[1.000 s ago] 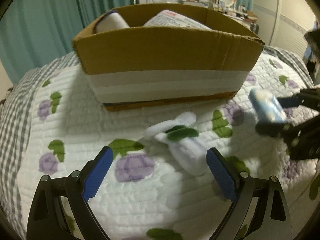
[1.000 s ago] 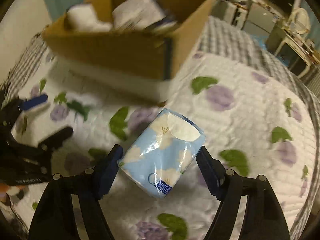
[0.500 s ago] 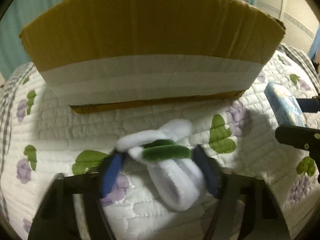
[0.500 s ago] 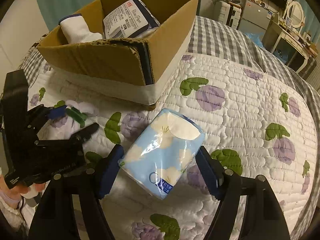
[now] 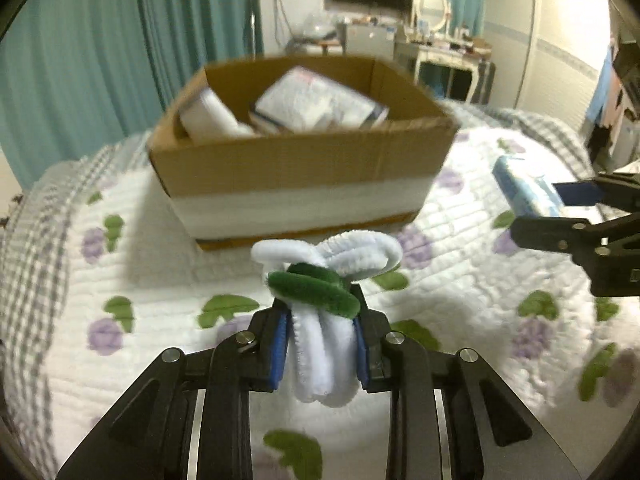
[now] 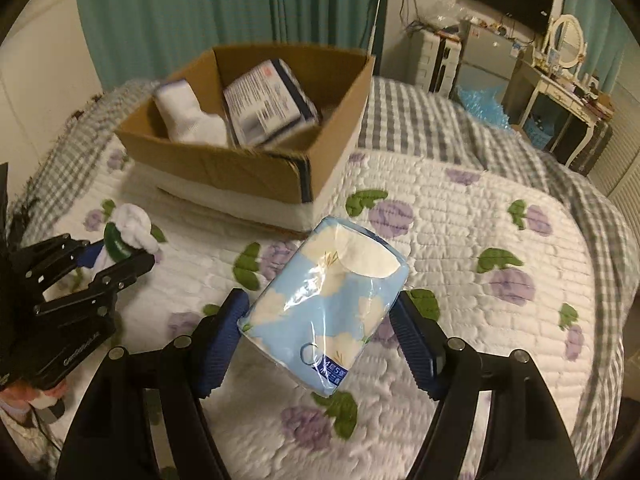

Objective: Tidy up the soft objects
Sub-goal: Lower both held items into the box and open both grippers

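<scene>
My left gripper (image 5: 320, 344) is shut on a white plush toy with a green band (image 5: 326, 280) and holds it above the quilt in front of a cardboard box (image 5: 296, 160). The toy also shows in the right wrist view (image 6: 130, 228), in the left gripper (image 6: 100, 256). My right gripper (image 6: 320, 340) is shut on a light blue tissue pack (image 6: 332, 300), held above the quilt right of the box (image 6: 256, 172). The pack shows in the left wrist view (image 5: 524, 188). The box holds a white rolled cloth (image 6: 188, 116) and a wrapped packet (image 6: 268, 104).
A white quilt with purple flowers (image 6: 480, 240) covers the bed, with grey checked bedding (image 6: 420, 120) behind. Teal curtains (image 5: 120, 40) hang beyond the box. A dressing table with an oval mirror (image 6: 564, 44) stands at the back right.
My left gripper has closed on the plush toy and lifted it off the quilt, backing away from the box. My right gripper still holds the tissue pack, raised a little.
</scene>
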### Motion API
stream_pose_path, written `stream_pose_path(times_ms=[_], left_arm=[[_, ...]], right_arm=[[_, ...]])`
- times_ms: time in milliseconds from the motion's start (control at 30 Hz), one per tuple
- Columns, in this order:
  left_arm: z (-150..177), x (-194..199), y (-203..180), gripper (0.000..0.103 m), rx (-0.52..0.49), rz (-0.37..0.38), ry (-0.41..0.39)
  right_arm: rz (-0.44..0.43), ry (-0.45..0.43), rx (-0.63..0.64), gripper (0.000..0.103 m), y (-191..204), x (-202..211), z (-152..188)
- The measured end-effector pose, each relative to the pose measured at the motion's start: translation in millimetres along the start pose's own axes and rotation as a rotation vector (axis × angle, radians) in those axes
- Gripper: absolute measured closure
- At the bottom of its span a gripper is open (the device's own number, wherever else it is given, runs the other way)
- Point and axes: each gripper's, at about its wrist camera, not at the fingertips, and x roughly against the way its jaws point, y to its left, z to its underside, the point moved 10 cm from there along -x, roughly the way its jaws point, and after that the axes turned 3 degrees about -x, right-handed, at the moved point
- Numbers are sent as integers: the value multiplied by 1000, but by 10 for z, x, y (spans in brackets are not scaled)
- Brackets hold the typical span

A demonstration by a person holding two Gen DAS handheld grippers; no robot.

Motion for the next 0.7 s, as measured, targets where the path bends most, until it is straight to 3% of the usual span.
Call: stream_pose_path(times_ms=[200,400,700], left_arm=[[-161,611,-55,77,-22,-10,-93],[-548,1178,-43,77,-37,-29,-192],[-890,1587,174,77,-18,-51,-279]], right_arm=[[-13,-114,7,32,302,642,-178],[-11,-195,45,32,614,1138,-355],[-41,-316,47,32,796,1566,-889]])
